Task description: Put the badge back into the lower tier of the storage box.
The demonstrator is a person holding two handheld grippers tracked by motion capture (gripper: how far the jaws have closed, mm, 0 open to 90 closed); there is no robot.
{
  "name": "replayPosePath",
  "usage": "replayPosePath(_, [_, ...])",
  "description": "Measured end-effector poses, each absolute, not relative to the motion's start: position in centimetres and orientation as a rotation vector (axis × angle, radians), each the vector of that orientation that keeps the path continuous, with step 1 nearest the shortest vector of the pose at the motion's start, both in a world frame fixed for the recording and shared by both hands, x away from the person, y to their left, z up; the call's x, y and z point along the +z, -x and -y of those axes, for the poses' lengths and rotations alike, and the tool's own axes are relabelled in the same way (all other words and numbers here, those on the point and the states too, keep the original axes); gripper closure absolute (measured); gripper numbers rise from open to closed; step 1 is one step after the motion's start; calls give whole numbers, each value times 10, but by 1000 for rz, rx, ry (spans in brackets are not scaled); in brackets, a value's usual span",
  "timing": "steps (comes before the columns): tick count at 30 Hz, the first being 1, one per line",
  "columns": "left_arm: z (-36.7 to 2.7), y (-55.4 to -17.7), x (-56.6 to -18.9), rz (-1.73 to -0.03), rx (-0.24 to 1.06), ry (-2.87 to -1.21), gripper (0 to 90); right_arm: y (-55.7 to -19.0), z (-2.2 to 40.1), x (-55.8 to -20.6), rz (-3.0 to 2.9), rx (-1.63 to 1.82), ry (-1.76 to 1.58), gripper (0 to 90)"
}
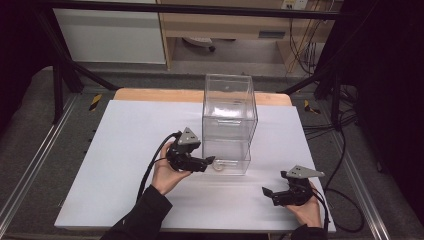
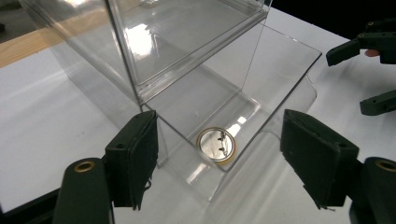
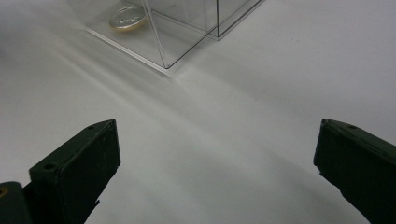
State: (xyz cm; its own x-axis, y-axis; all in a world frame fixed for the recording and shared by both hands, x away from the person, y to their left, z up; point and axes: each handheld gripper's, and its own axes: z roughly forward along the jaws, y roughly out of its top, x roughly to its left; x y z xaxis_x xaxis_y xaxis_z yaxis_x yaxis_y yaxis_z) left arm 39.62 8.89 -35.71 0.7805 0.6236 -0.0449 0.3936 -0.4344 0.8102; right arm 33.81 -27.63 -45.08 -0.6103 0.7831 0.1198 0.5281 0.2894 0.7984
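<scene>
On top of a grey bench: a white table (image 1: pixel 125 165), wide and flat, with a strip of bare wood along its far edge. Near the middle, toward the far side, a tall clear box (image 1: pixel 229 120) of see-through plastic, upright, split into an upper compartment and a lower one open at the front. At the box's lower left corner, the left gripper (image 1: pixel 209 161), held in a hand (image 1: pixel 167 172) with a dark sleeve, tips just at the mouth of the lower compartment. From the left gripper view, both black jaws spread apart with nothing between the pads, one beside the box's front corner post, the other out over the table past the open front. Near the right front of the table, well apart from the box, the right gripper (image 1: pixel 268 193), held low over the white surface, jaws pointing left toward the middle. From the right gripper view, jaws spread wide, nothing between them but bare table. Smallest of all, a round ring (image 2: pixel 216 145) with a yellowish rim and a shiny centre, lying flat on the floor of the lower compartment, close to its front edge, touching neither gripper.
</scene>
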Motion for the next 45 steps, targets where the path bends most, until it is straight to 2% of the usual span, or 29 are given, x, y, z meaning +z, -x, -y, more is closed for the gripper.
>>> replayPosePath(22, [-144, -385, -377, -823, 384, -2058, 130, -338, 276, -451, -2267, 1228, -1193, 10])
replayPosePath(45, [-207, -363, -421, -909, 427, -2044, 119, -338, 276, -451, -2268, 1227, -1198, 8])
